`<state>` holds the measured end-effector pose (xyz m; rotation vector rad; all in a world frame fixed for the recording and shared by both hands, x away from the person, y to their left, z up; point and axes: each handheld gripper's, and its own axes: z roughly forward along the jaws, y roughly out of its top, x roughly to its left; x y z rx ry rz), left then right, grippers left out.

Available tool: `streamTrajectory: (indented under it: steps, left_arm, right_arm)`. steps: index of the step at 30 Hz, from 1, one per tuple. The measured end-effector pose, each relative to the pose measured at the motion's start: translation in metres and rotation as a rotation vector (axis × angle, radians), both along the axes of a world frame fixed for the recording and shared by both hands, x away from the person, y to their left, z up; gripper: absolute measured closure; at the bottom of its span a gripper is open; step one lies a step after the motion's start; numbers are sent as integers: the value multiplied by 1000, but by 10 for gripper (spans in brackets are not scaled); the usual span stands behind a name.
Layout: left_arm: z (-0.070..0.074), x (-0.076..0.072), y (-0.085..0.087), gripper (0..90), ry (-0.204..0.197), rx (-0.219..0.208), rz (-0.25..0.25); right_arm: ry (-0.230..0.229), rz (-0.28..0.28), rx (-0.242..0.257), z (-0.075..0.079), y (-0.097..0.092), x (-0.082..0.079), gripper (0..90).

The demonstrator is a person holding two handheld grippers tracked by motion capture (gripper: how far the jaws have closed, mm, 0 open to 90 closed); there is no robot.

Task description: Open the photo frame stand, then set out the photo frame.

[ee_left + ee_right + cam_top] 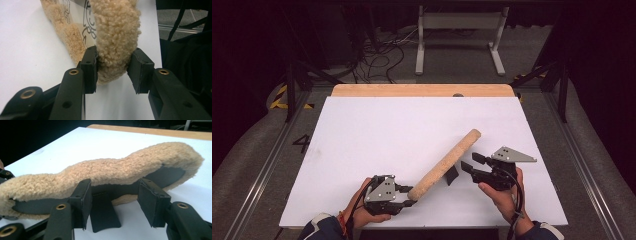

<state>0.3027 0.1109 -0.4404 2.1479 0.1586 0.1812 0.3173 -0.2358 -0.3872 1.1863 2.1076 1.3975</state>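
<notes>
— What is the left gripper holding?

— One end of the fleece cover; its jaws pinch the pile. The cover lies slanted across the white table, the far end resting there.

— And the right gripper?

— Its jaws are spread, just beside the black tab, touching nothing.

— Is it heavy?

— I think light and soft, it will sag. Better to take the stiff black tab.

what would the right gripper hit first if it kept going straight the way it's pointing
Probably the dark flap hanging from the fleece roll, which lies between the open jaws of the right gripper; then the roll itself. Depth is hard to judge.
</notes>
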Motion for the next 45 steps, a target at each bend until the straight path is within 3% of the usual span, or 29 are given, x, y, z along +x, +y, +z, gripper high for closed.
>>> streamTrajectory:
  steps: [6,9,13,21,22,23,24,29,37,45]
  left_arm:
    - [0,0,0,619,0,0,-1]
    - [0,0,0,618,2,-3,-1]
    - [0,-1,-1,618,1,-3,0]
    - [0,-2,-2,619,-4,1,-3]
    - [0,-2,-3,619,-7,1,-5]
    - [0,-3,-3,619,-9,0,-6]
    - [0,-3,-3,621,-10,3,-5]
    - [0,-5,-7,622,-9,-1,-5]
    - [0,-9,-19,631,-9,2,-34]
    - [0,-10,-21,635,-10,3,-31]
  right_arm:
    - [56,-10,48,-1,5,9,369]
    - [99,-42,82,1,9,15,254]
    - [119,-35,92,3,17,20,227]
    - [207,-51,131,1,21,28,193]
    - [265,-34,168,0,23,30,188]
    - [314,-14,174,-1,26,32,178]
    - [330,-10,146,-2,33,34,165]
    - [360,-16,162,-1,37,40,161]
    - [391,-32,121,1,48,47,180]
    - [435,-35,126,-3,55,52,211]
